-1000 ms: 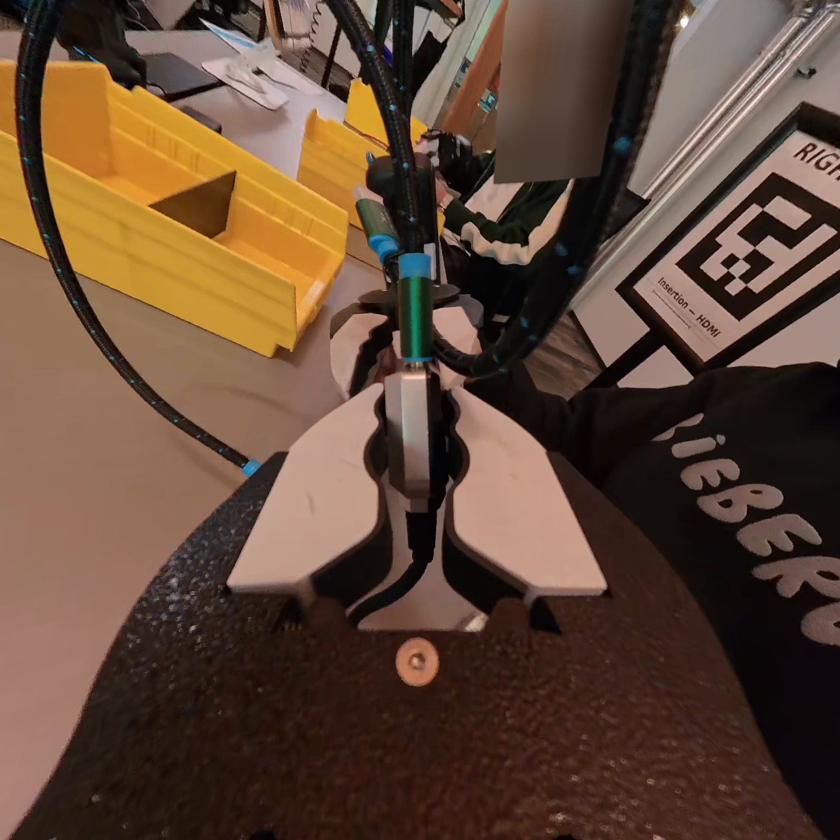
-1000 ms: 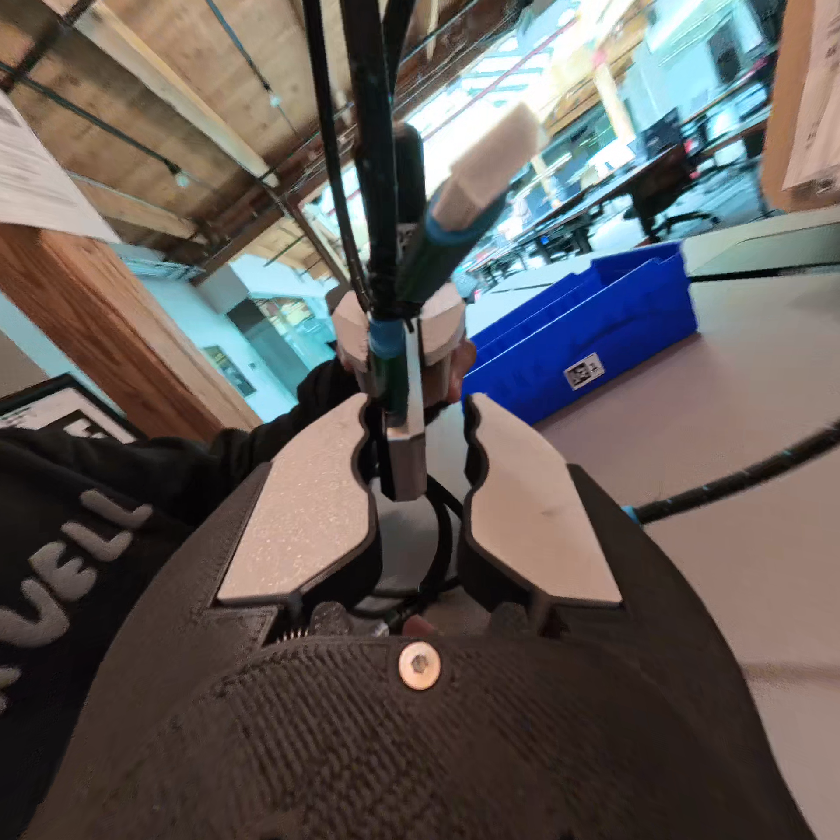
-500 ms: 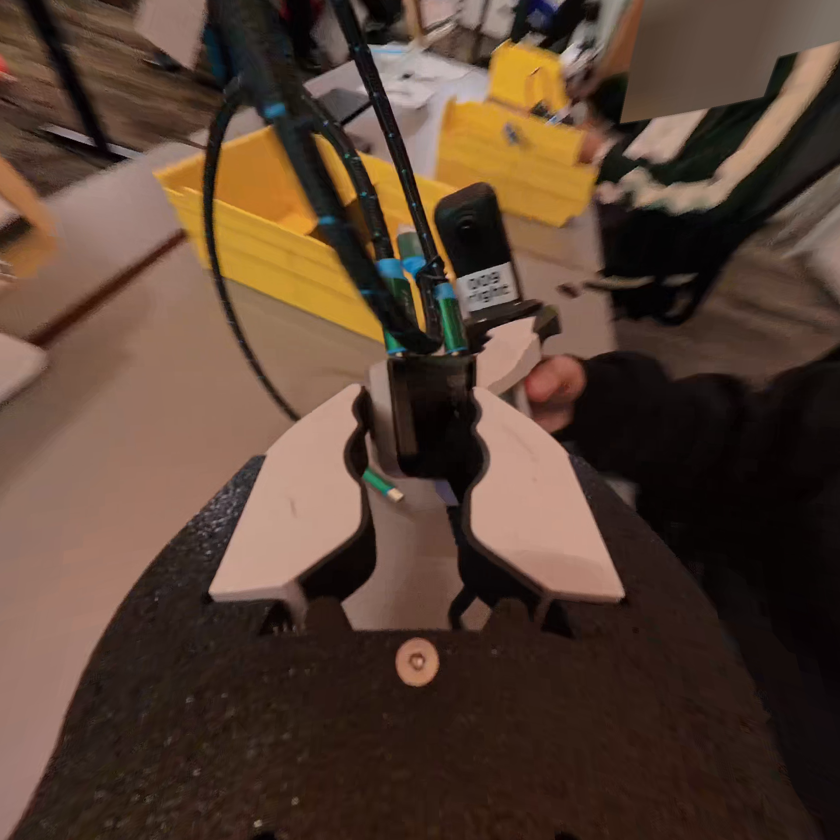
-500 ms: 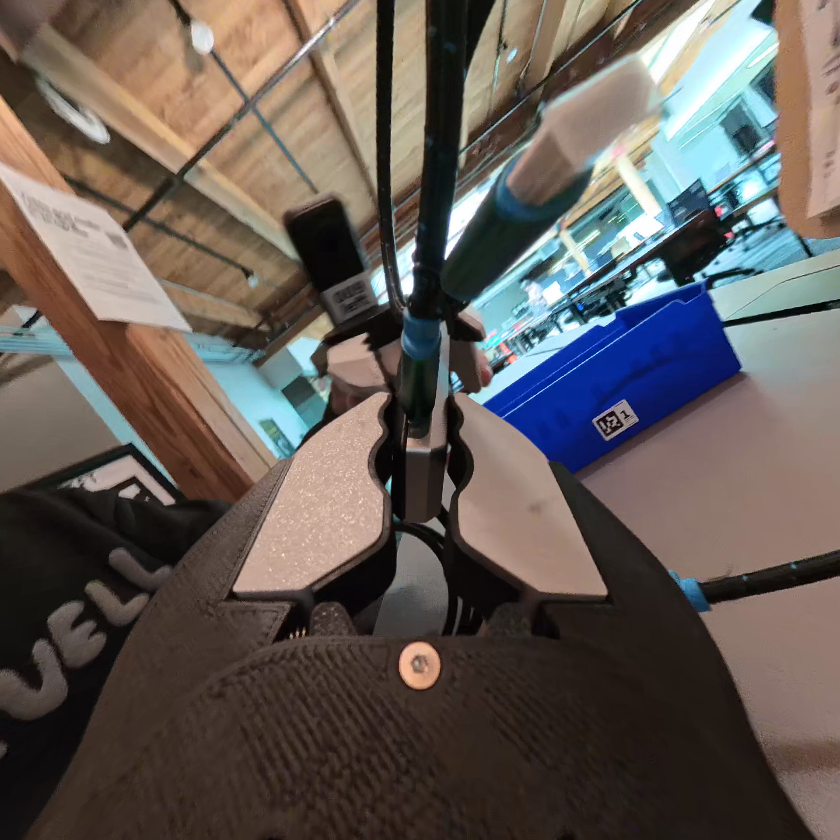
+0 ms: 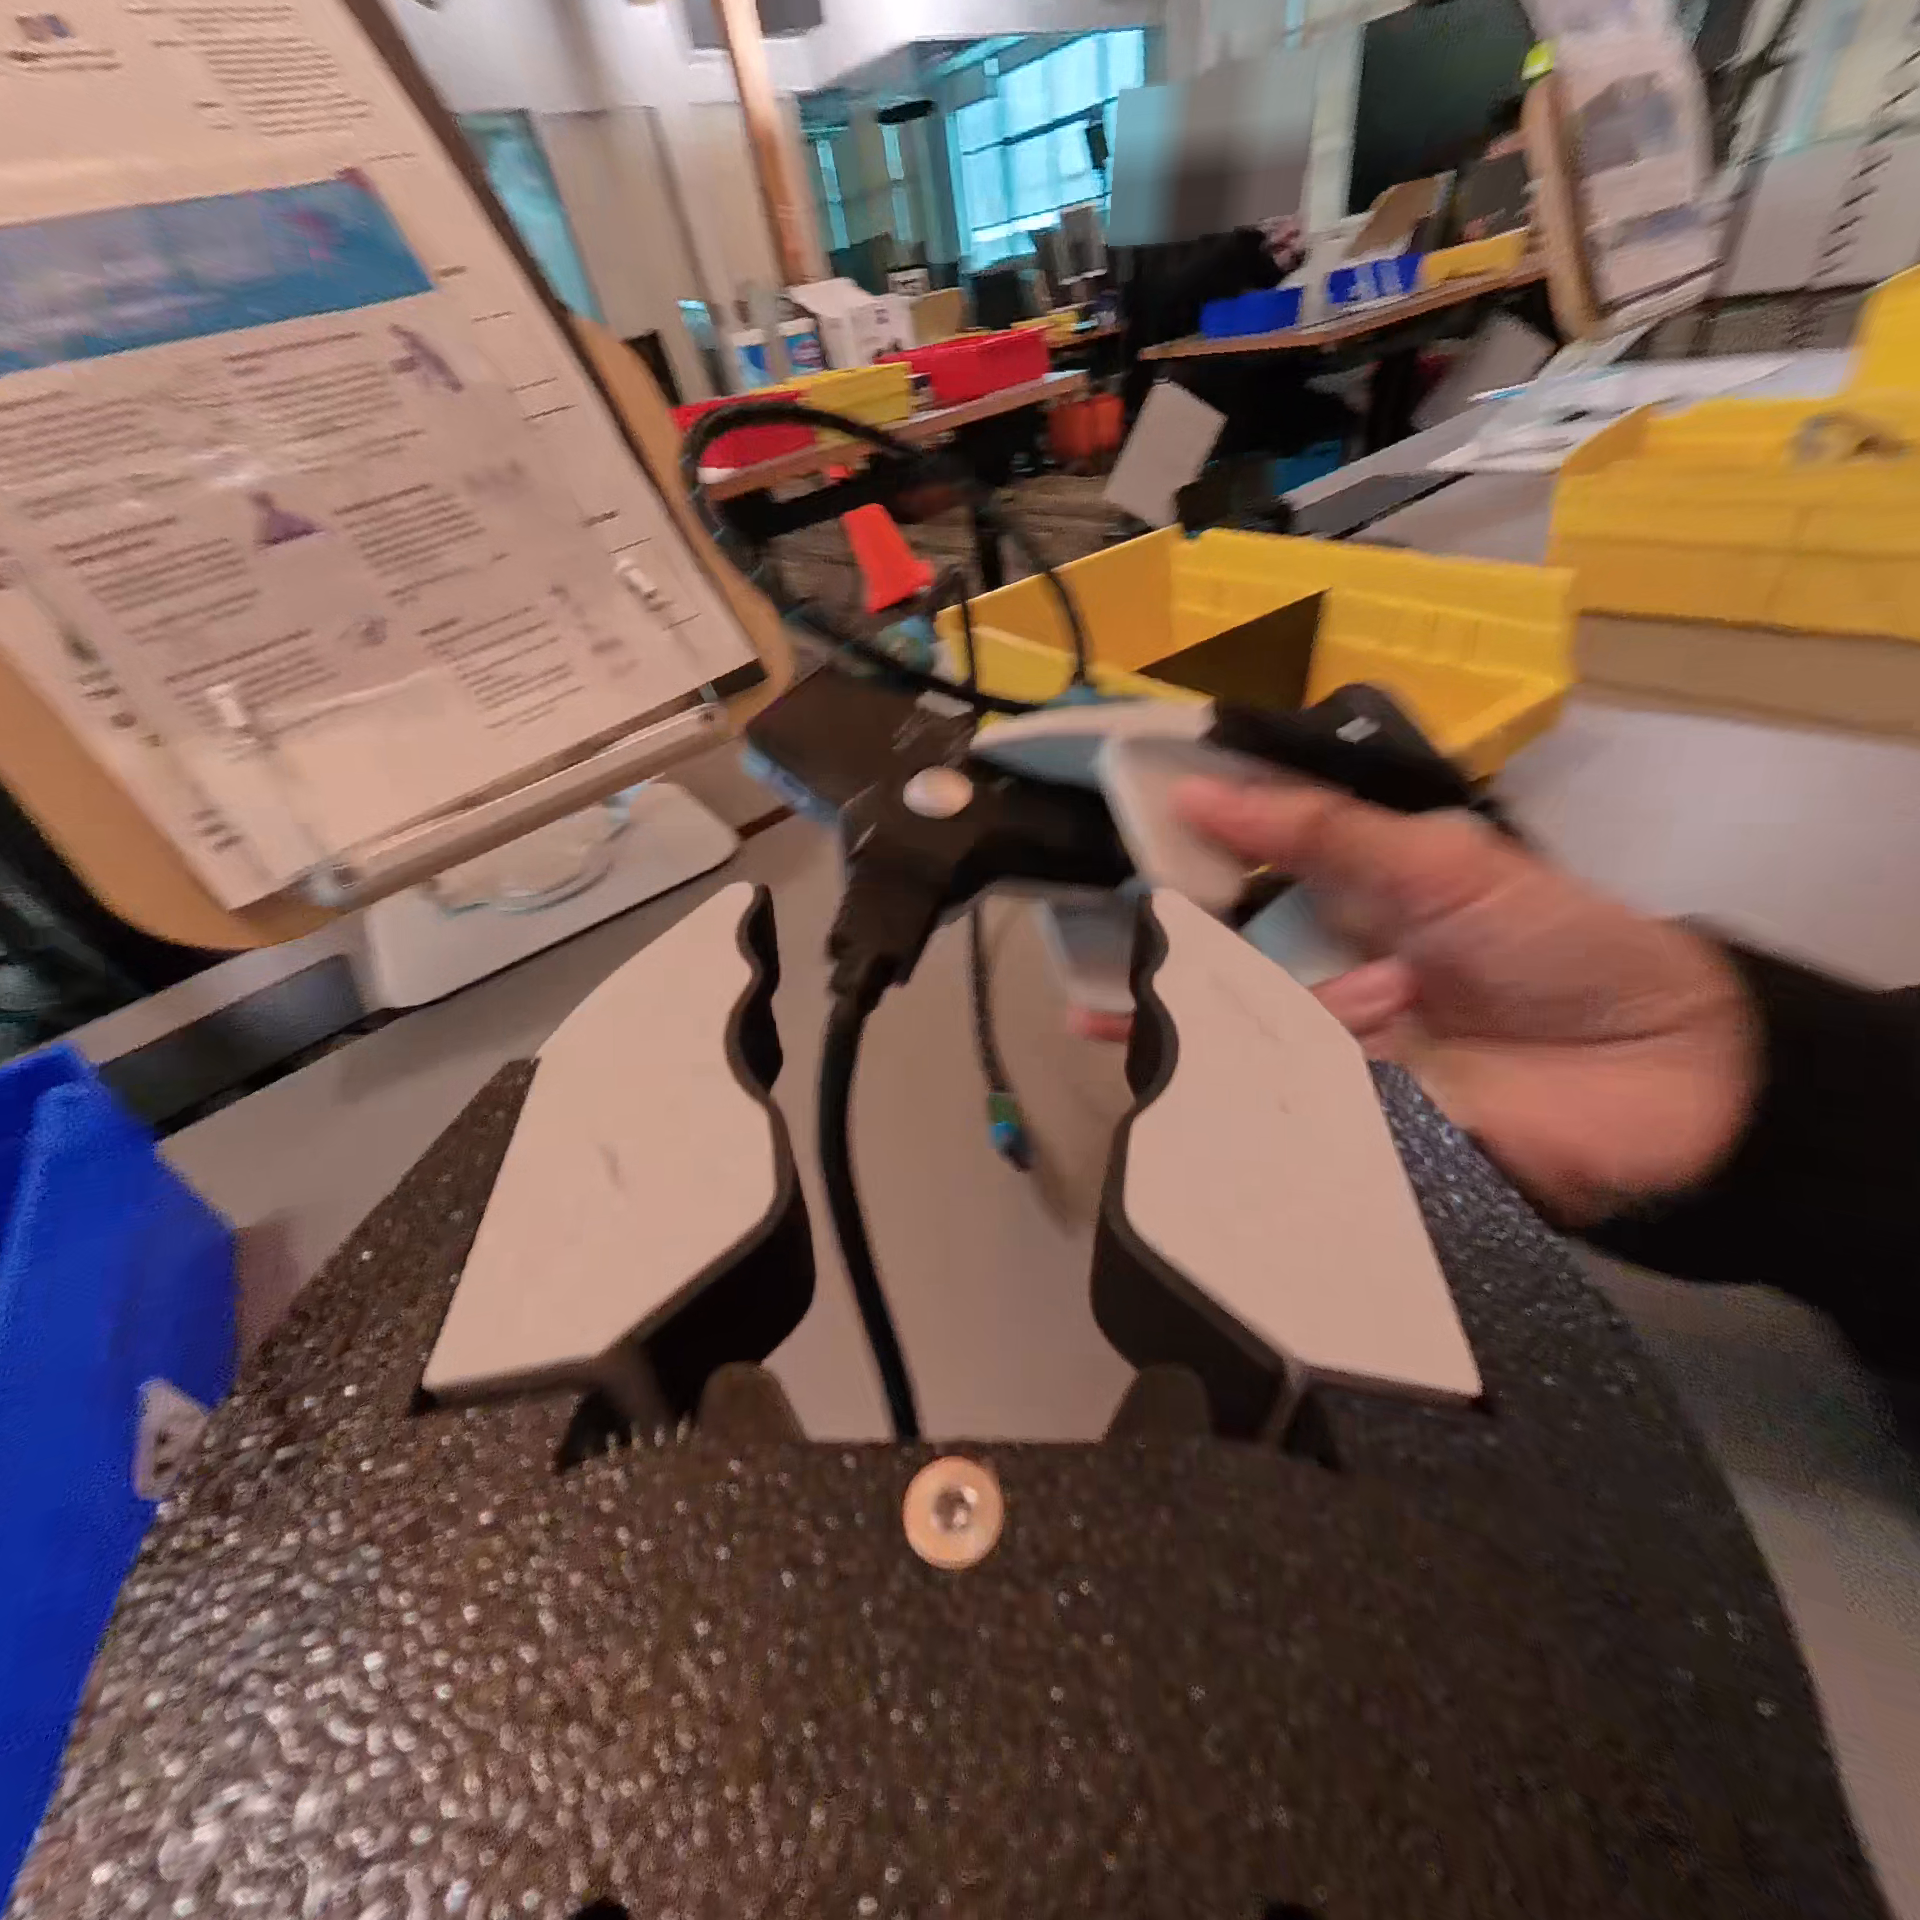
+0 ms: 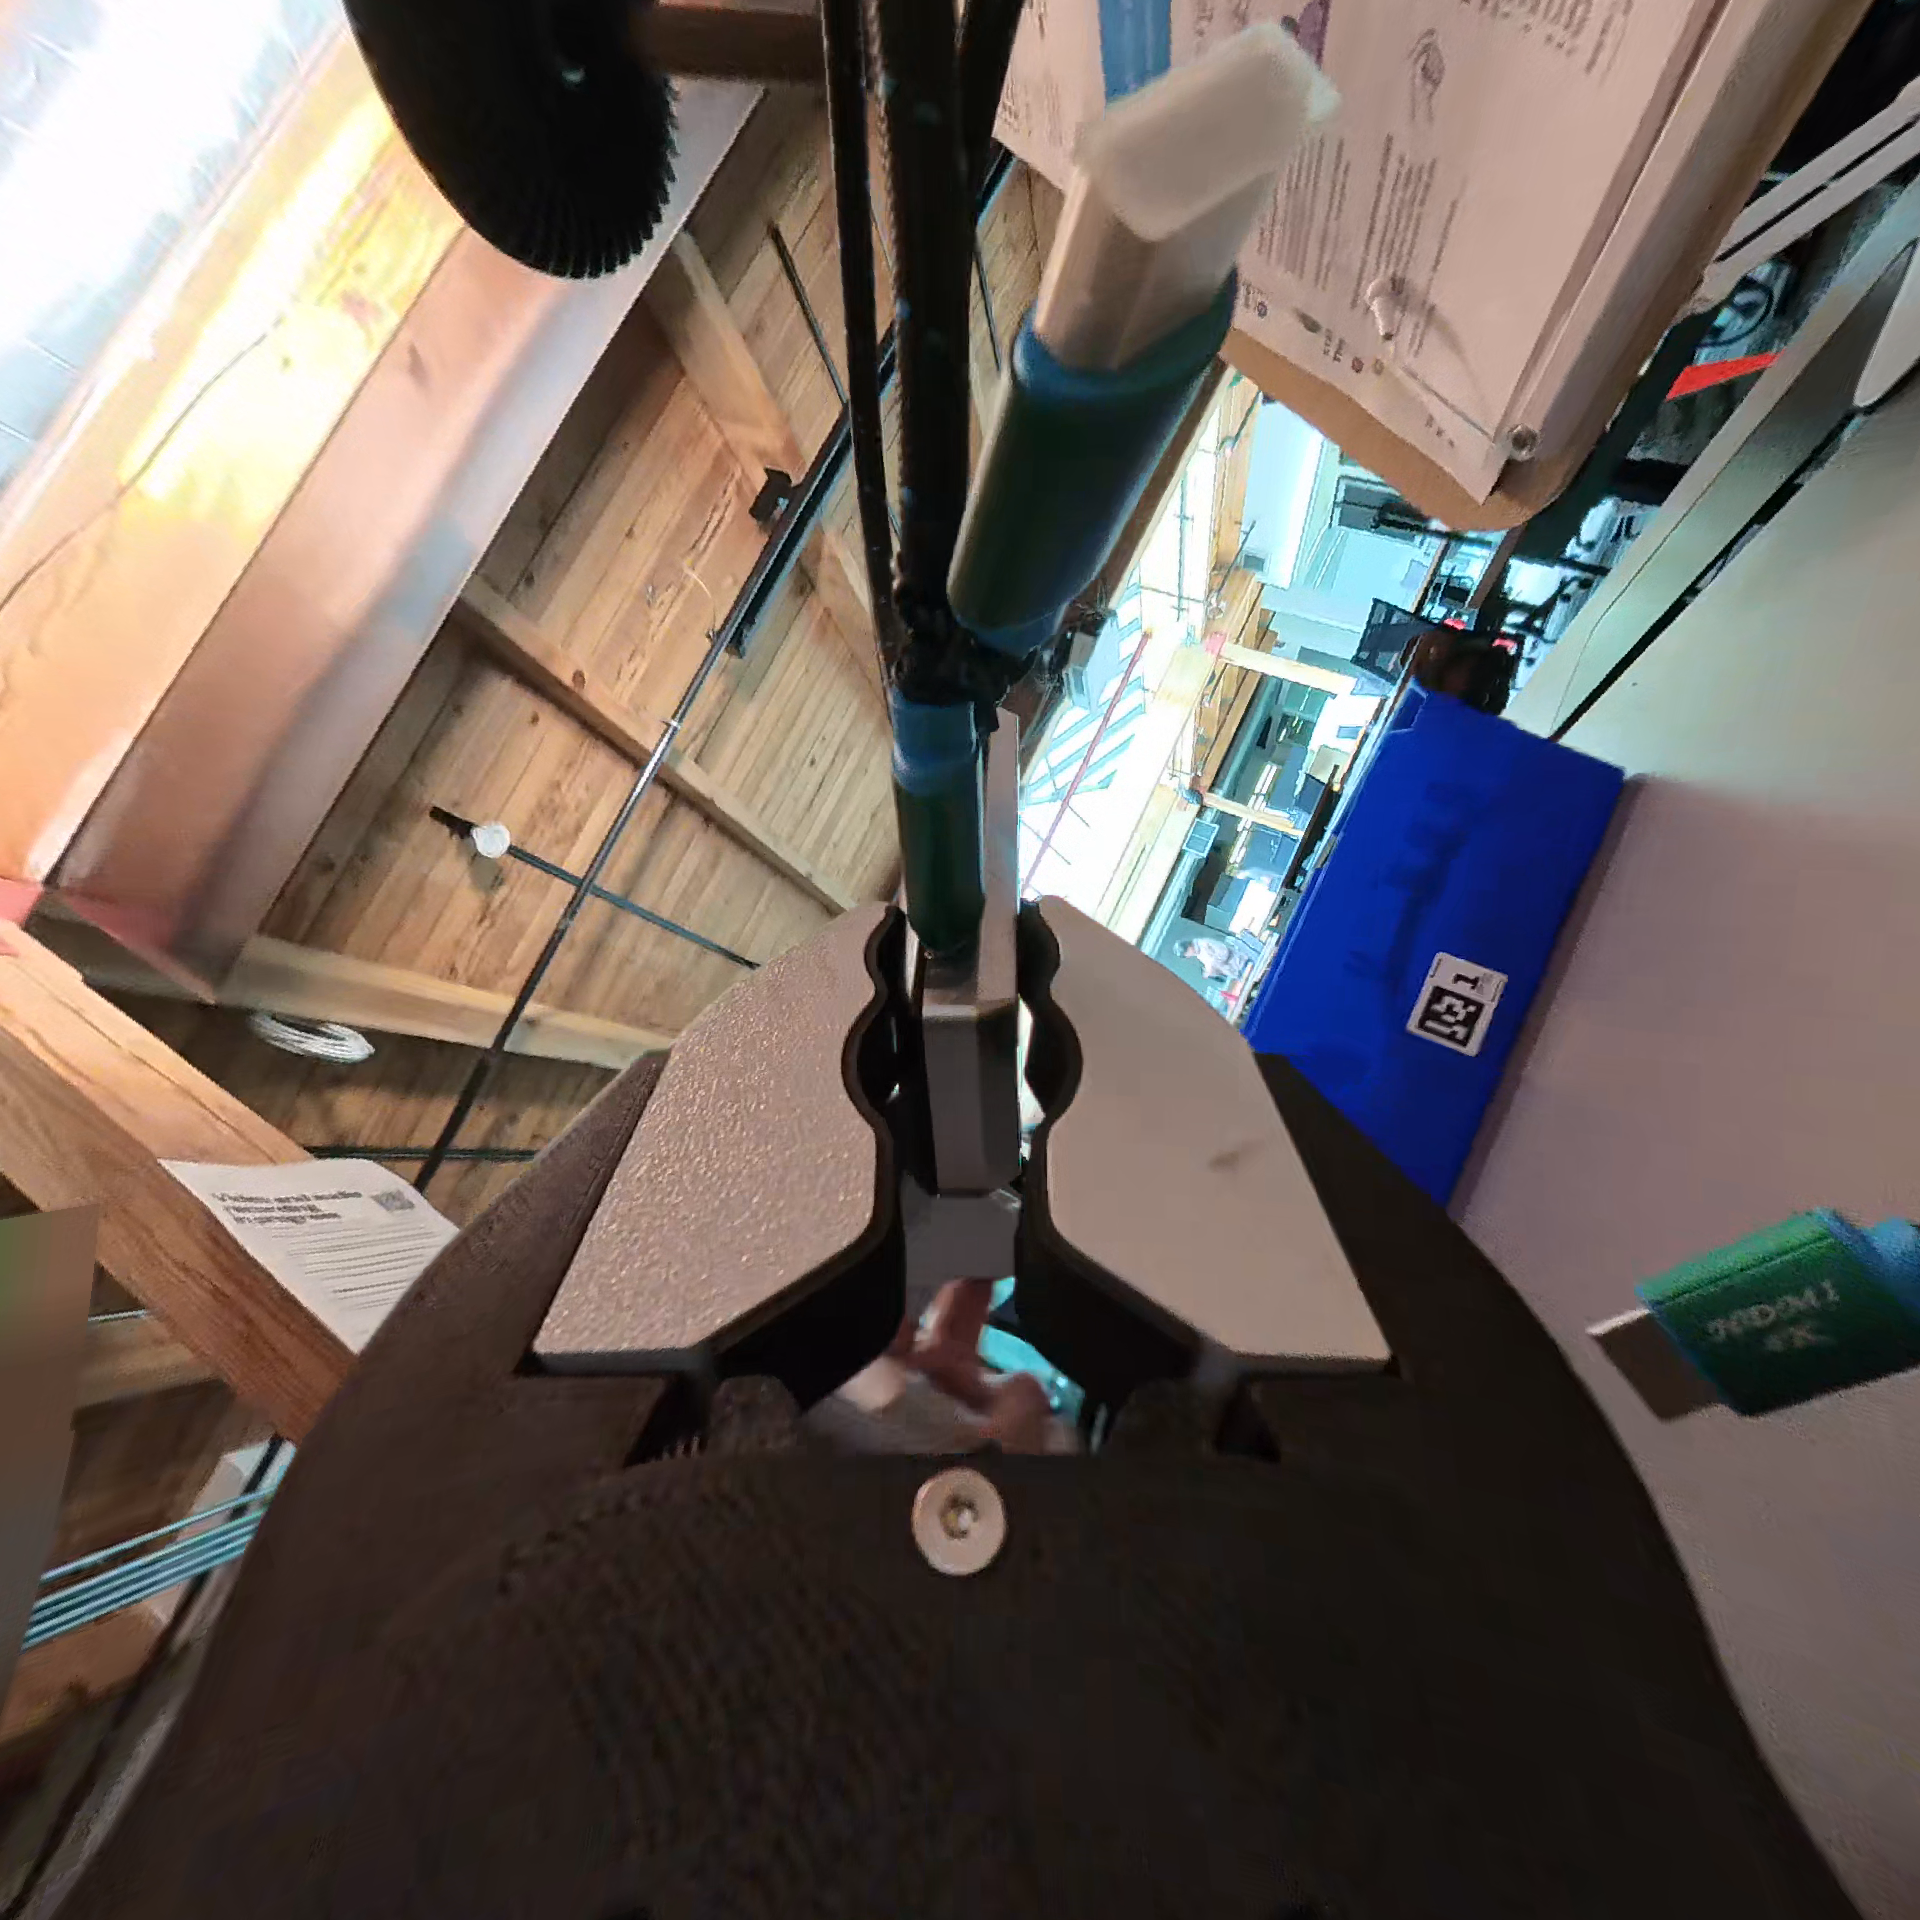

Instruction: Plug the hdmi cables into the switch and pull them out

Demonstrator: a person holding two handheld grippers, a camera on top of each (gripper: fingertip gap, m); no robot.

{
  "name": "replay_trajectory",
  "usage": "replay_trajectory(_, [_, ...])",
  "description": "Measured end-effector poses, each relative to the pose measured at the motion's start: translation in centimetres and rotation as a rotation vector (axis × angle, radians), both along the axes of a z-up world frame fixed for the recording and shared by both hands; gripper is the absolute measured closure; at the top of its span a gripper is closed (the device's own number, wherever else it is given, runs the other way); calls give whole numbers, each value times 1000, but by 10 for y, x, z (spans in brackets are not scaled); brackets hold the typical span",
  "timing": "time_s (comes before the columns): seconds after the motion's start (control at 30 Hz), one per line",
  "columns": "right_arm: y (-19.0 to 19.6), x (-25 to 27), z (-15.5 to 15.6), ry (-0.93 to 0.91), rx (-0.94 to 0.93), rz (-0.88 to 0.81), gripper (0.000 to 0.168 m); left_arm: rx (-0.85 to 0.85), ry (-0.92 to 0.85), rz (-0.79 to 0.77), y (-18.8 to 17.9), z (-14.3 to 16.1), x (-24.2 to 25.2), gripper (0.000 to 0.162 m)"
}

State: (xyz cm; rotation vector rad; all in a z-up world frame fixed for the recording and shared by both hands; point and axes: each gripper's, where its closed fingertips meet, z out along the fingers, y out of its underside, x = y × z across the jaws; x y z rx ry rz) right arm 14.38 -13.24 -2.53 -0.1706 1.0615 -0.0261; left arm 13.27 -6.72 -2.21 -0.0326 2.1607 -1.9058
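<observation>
In the right wrist view my right gripper (image 6: 961,935) is shut on the grey HDMI switch (image 6: 961,1049), both pads pressed on its sides. A green plug with blue tape (image 6: 935,842) sits in the switch, and its black braided cable runs upward. A second green plug (image 6: 1101,416) with a bare pale connector hangs loose above. A third green plug (image 6: 1756,1325) shows at the right edge. In the left wrist view my left gripper (image 5: 954,914) is open and empty. A black cable (image 5: 852,1143) and a green and blue plug (image 5: 1003,1127) hang between its fingers without touching them.
A hand (image 5: 1507,987) holds the right gripper's body (image 5: 935,831) just ahead of the left one. A yellow bin (image 5: 1351,644) stands behind. A blue bin (image 5: 94,1299) is at the left and also shows in the right wrist view (image 6: 1434,935). A document stand (image 5: 312,468) rises at the left.
My left gripper let go of the switch, opened wide and swung away. My right gripper closed on the switch and now holds it alone, tilted upward.
</observation>
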Motion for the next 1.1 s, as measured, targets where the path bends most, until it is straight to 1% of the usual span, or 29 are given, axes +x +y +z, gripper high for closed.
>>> replay_trajectory(0.07, [6,-4,7,-14,23,20,148,-1,-74,62,-1,-14,22,99])
replay_trajectory(0.13, [12,-6,13,-17,37,33,148,-28,-84,39,-4,-19,29,103])
replay_trajectory(0.2, [18,-5,13,-8,30,49,148,-59,-89,19,-6,-18,34,110])
replay_trajectory(0.3, [23,-3,13,-18,69,77,147,-86,-173,-10,-10,-11,39,121])
replay_trajectory(0.33, [25,-3,14,-26,84,86,148,-101,-210,-45,-11,-8,35,129])
replay_trajectory(0.4, [26,-4,16,-39,96,92,148,-119,-282,-101,-12,-5,27,159])
replay_trajectory(0.47, [26,-4,18,-45,87,97,148,-133,-316,-92,-12,-2,27,160])
replay_trajectory(0.53, [24,-4,17,-43,86,101,148,-130,-315,-121,-14,-4,25,158])
replay_trajectory(0.57, [23,-5,17,-43,86,109,148,-131,-310,-152,-15,-5,21,155])
replay_trajectory(0.6, [22,-5,17,-43,84,115,148,-128,-305,-187,-15,-6,17,147])
replay_trajectory(0.67, [19,-6,17,-33,71,99,148,-144,-311,-208,-13,-3,12,135])
replay_trajectory(0.73, [15,-6,16,-30,74,83,148,-181,-310,-195,-10,5,13,135])
replay_trajectory(0.87, [11,-3,13,-37,93,55,148,-125,-157,-240,-17,0,13,138])
replay_trajectory(0.97, [13,-4,14,-42,87,75,148,-172,-184,-267,-16,4,10,140])
replay_trajectory(1.1, [17,-2,13,-44,85,75,148,-221,-187,-248,-12,4,11,138])
